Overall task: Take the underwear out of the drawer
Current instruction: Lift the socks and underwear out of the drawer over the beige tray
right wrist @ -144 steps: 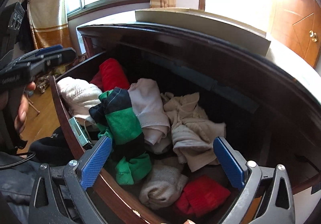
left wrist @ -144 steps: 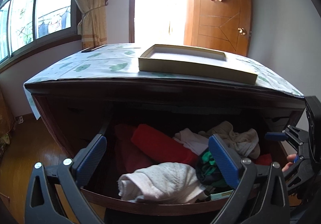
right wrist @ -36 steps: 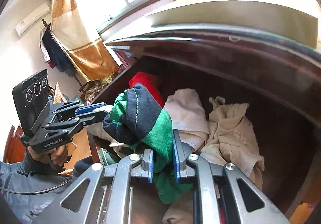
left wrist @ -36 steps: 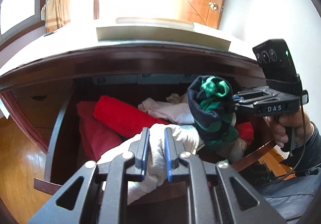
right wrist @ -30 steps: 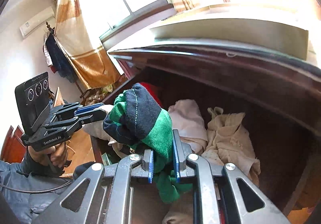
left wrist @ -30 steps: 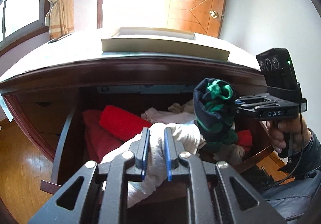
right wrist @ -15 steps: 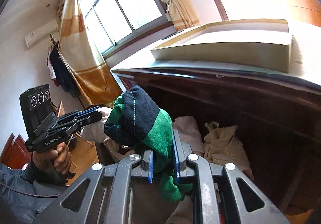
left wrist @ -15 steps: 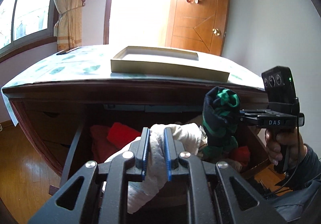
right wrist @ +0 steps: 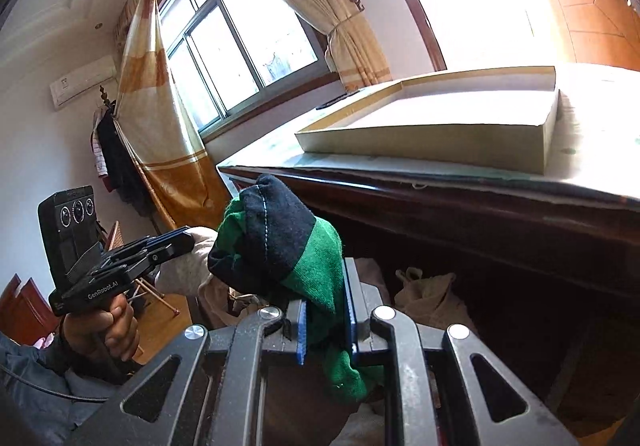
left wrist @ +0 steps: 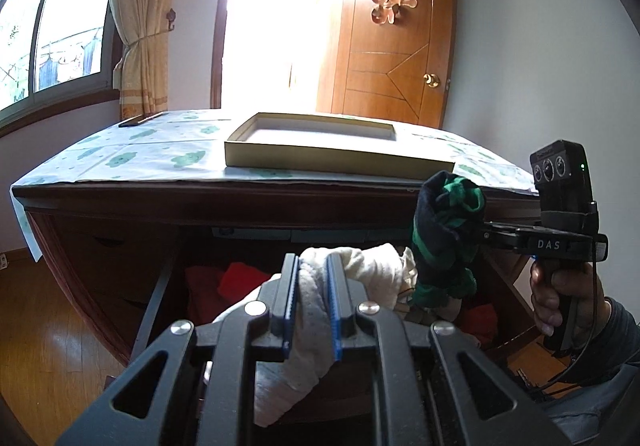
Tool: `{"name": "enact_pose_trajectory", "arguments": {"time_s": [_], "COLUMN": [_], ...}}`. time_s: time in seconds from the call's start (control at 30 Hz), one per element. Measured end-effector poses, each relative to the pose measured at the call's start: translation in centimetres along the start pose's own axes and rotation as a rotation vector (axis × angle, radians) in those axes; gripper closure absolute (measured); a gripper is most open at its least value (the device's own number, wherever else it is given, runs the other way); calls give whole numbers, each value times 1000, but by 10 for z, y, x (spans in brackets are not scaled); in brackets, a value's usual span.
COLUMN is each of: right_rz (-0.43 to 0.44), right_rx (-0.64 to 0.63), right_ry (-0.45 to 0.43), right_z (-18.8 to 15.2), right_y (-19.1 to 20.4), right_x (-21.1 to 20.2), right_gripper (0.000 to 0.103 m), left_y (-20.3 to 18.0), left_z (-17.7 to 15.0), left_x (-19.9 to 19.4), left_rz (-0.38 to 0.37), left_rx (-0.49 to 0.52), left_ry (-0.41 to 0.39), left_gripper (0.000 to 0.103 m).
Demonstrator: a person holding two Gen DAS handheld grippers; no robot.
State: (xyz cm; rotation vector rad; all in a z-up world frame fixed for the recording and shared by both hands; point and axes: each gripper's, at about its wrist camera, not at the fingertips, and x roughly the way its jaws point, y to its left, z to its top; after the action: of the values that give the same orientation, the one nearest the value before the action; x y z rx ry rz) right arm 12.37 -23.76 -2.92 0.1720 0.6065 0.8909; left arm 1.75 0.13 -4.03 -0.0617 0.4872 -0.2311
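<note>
Above the open drawer, a white garment is clamped by the left gripper, and a green-and-black garment is clenched by the right gripper.

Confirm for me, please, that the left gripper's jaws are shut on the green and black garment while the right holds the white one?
That is swapped. The left gripper is shut on the white garment, as the left wrist view shows; the right gripper holds the green and black garment.
</note>
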Motion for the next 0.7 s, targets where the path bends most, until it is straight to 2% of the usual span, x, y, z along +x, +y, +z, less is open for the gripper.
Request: {"name": "enact_pose_trajectory", "arguments": {"time_s": [0.4,0.7], "right_rz": [17,51], "right_rx": [23,35], "right_ry": [-41,-55], "right_z": [2,6], "right_y": [-5,-3], "right_x": [-12,-19], "right_gripper": [87,87], "left_y": [-3,-8], "left_z": [2,20], "left_x": [-5,-12], "left_rz": [0,-7], "left_rx": [9,33], "left_ry": [-15,-52], "left_gripper": [92,92]}}
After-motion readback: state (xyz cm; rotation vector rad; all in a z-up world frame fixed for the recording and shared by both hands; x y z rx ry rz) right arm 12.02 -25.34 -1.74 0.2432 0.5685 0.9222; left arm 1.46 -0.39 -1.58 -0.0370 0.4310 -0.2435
